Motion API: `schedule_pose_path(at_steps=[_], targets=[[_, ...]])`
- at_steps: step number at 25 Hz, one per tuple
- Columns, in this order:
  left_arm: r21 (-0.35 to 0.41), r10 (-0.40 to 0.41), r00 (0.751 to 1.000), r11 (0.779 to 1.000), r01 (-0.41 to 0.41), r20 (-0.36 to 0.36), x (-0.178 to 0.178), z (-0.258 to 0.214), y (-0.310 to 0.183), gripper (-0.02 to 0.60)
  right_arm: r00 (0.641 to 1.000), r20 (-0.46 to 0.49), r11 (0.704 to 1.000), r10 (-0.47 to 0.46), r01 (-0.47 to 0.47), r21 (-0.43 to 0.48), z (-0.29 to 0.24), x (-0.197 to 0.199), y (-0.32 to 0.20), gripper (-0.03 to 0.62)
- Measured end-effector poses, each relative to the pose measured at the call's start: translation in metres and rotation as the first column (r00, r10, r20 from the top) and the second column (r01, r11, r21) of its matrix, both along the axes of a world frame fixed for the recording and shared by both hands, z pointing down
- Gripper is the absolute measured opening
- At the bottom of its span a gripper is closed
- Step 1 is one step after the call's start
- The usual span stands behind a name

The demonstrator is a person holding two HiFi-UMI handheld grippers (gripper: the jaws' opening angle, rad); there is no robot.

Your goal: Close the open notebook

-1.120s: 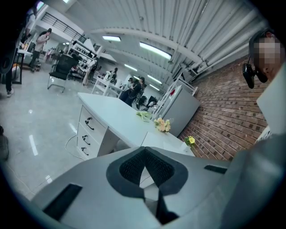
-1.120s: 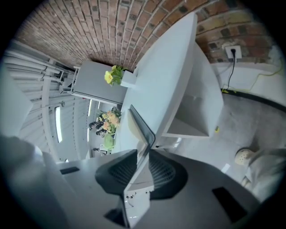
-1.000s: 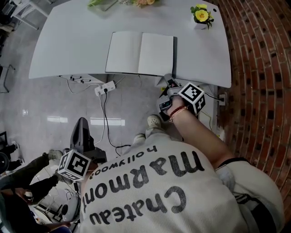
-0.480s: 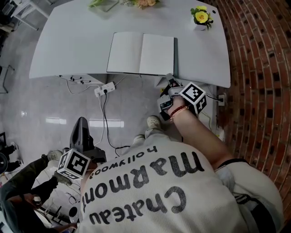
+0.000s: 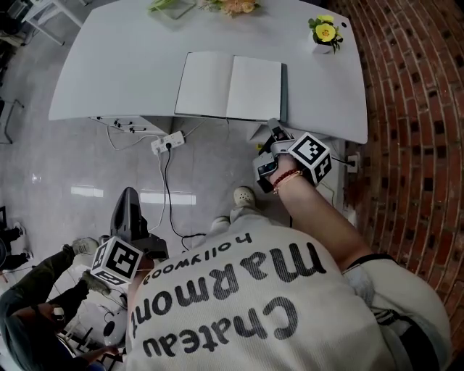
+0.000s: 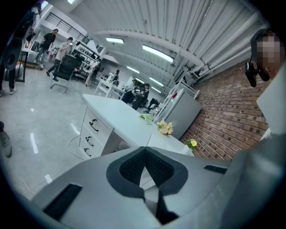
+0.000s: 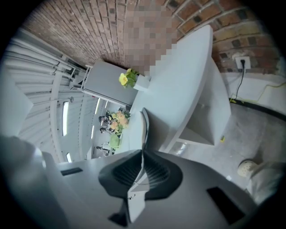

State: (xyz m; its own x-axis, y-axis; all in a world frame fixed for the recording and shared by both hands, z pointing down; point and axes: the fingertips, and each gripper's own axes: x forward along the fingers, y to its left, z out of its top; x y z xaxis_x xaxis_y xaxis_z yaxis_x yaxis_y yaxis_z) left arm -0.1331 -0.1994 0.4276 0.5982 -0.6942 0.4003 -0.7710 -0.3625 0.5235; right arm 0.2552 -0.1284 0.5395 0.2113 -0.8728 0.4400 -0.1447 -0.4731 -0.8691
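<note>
An open notebook (image 5: 230, 88) with blank white pages lies flat on the white table (image 5: 116, 72). Its dark cover edge shows along the right side. My right gripper (image 5: 270, 131) is at the table's near edge, at the notebook's near right corner. In the right gripper view its jaws are closing, and the pads (image 7: 156, 172) press on a thin white sheet edge (image 7: 144, 129) of the notebook. My left gripper (image 6: 144, 156) hangs low at the person's left side, far from the table, shut with nothing in it. Its marker cube (image 5: 116, 259) shows in the head view.
A small pot of yellow flowers (image 5: 324, 30) stands at the table's far right corner, with more flowers (image 5: 232, 6) at the far edge. A power strip and cables (image 5: 168, 141) lie on the floor under the table. A brick wall (image 5: 413, 109) runs along the right.
The right gripper stays at the notebook's near right corner, turned slightly. The notebook and the left gripper have not visibly moved.
</note>
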Motion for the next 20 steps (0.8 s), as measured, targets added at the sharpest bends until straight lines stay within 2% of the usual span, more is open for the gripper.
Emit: schedule_pose_path(at_steps=[9, 15, 20], targets=[[-0.006, -0.019, 1.000, 1.000, 0.019, -0.015, -0.008, 0.002, 0.001, 0.002, 0.989, -0.126, 0.996, -0.081, 0.075, -0.048, -0.019, -0.004, -0.007, 0.012], [-0.005, -0.032, 0.999, 0.999, 0.032, -0.022, -0.012, 0.002, 0.004, 0.002, 0.960, -0.242, 0.987, -0.142, 0.121, -0.102, -0.031, -0.006, -0.011, 0.005], [-0.004, -0.043, 0.999, 0.999, 0.043, -0.025, -0.018, 0.001, 0.005, 0.002, 0.941, -0.291, 0.981, -0.176, 0.143, -0.130, -0.037, -0.007, -0.015, 0.003]])
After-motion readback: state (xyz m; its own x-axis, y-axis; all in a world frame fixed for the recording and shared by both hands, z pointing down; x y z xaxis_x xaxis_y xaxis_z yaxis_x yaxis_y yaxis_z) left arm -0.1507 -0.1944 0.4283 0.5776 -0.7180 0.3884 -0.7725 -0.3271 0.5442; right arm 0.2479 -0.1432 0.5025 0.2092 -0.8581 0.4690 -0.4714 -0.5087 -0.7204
